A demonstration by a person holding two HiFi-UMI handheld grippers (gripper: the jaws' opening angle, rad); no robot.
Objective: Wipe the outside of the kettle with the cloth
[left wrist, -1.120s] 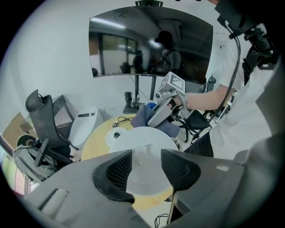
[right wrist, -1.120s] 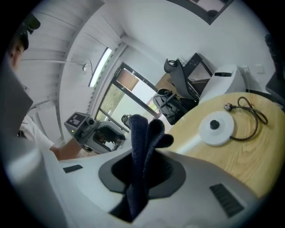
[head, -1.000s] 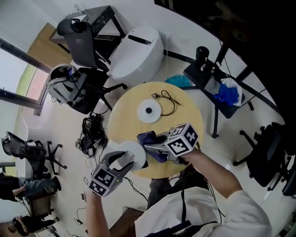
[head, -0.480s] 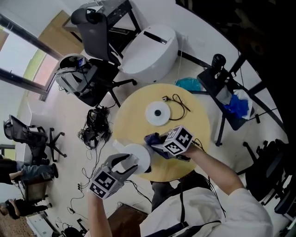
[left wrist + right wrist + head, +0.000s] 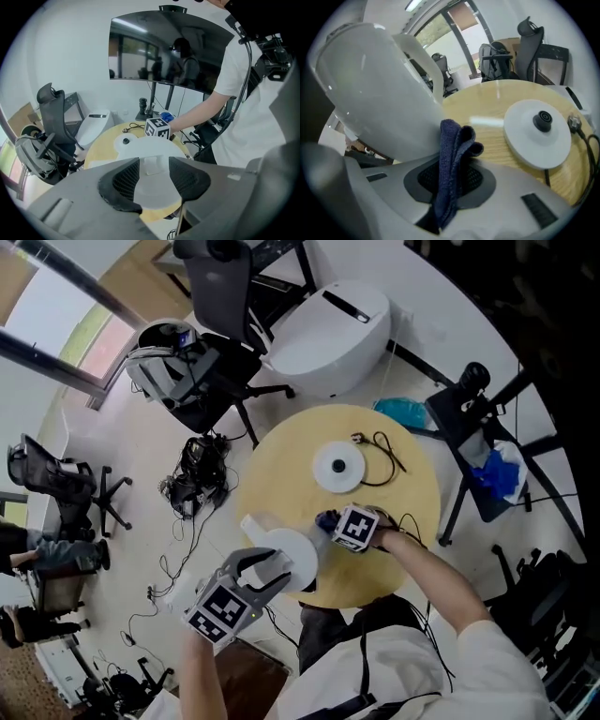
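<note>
Kettle: we see the white plastic electric kettle (image 5: 292,556) at the near edge of the round pale wooden table (image 5: 281,474), off its base. We cannot tell whether its underside rests on the tabletop.
Left gripper: the left gripper (image 5: 274,566) reaches in from the near left. Its jaws are closing with the white top part of the kettle (image 5: 146,151) between them, and the dark ribbed pads (image 5: 126,177) sit against it on both sides, so we read it as grasping the kettle.
Right gripper: the right gripper (image 5: 330,524) is clenched on a folded dark blue knitted cloth (image 5: 453,154), which stands up out of the jaws.
Cloth: the cloth (image 5: 325,519) lies against the kettle's smooth side wall (image 5: 379,93), on the side toward the table's middle.
Base: the round white kettle base with a black centre stud (image 5: 338,467) sits alone further up the table, well apart from the kettle.
Cord: a thin black power cord (image 5: 384,457) curls just beside the base.
Surroundings: a black office chair (image 5: 220,282) stands beyond the table.
</note>
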